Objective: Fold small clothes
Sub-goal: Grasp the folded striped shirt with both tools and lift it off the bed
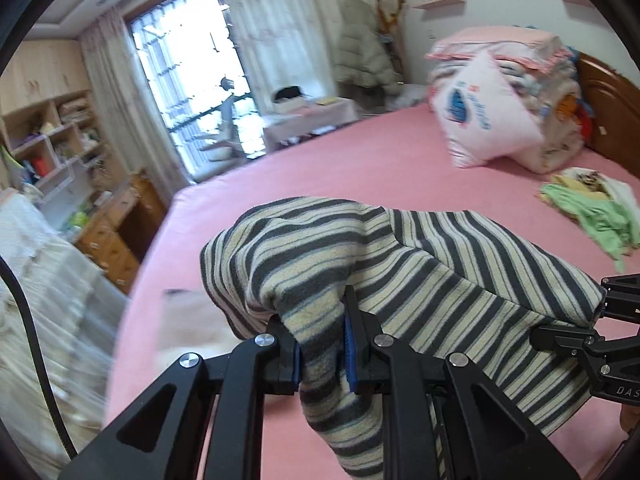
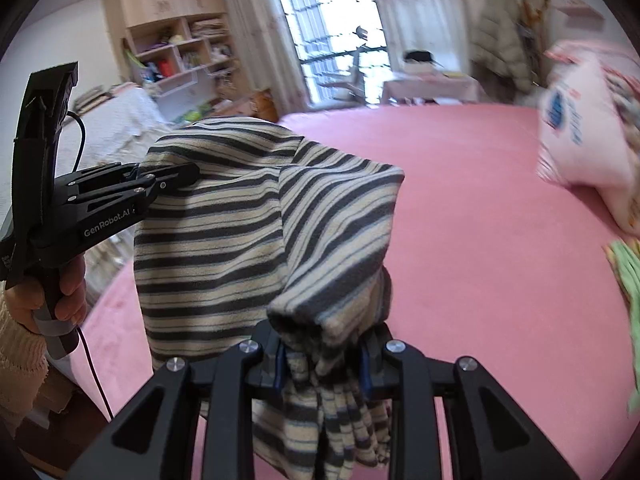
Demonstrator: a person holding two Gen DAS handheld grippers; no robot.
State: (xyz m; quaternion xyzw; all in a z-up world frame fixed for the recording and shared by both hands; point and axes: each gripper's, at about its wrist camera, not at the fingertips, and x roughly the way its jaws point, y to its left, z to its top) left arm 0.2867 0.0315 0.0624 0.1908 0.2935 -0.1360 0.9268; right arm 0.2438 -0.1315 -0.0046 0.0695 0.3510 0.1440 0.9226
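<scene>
Striped fleece garment (image 1: 440, 264) raised clear above pink bed (image 1: 360, 168), left gripper (image 1: 322, 354) and right gripper (image 2: 322, 364) jaws nearly closed, each pinching bunched fabric (likely spreading it for folding)

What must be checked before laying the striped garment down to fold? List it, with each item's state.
1. Left gripper clamped on the striped garment: ok, cloth is pinched between its blue pads.
2. Right gripper clamped on the same garment: ok, a bunched wad sits between its pads.
3. Garment spread flat between the two grippers: not ok, it sags and folds over itself.
4. Bare pink bed sheet ahead for laying down: ok.
5. Green clothes apart from the landing area: ok, off to the side near the white pillow.
6. Which part of the garment each gripper holds: cannot tell.
</scene>
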